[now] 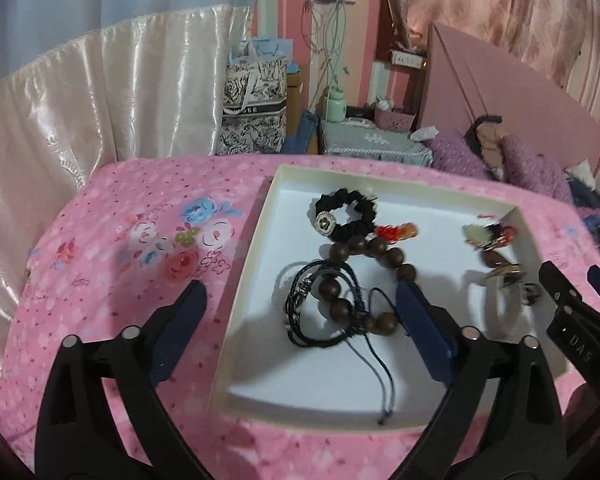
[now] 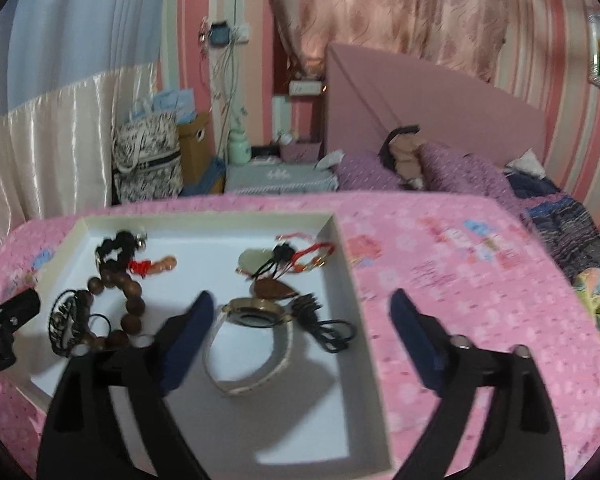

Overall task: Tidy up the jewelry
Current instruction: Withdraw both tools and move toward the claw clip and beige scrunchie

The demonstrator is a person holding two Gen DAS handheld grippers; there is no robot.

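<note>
- The left claw (image 1: 300, 308) stands wide open and holds nothing; its left finger hangs over the pink cloth outside the white box (image 1: 244, 280), its right finger over the box floor.
- The right claw (image 2: 302, 314) is also wide open and empty; its left finger is over the box, its right finger over the cloth beyond the box's right wall.
- All the jewelry I can see lies inside the box, which sits on a counter covered by the pink flowered cloth (image 1: 100, 280).
- Below the left claw, in the left half of the box, lie the wooden bead bracelet (image 1: 364, 256) and the black cord bracelets (image 1: 320, 304), tangled together; their thin cord tail runs toward the near wall of the box.
- Toward the far wall of the box from these are the black scrunchie (image 1: 342, 212) with a metal charm and a small red-orange piece (image 1: 396, 230).
- Below the right claw, in the right half of the box, the watch (image 2: 256, 316) lies with its pale strap looped toward the near wall; its long axis runs roughly from far to near.
- A black cord (image 2: 328, 330) lies just beside the watch toward the right wall, and a small heap of pendants and red strings (image 2: 288, 260) lies near the far right corner.
- In my judgement the watch belongs to the right hand and the beads to the left, because each is nearer there.
</note>
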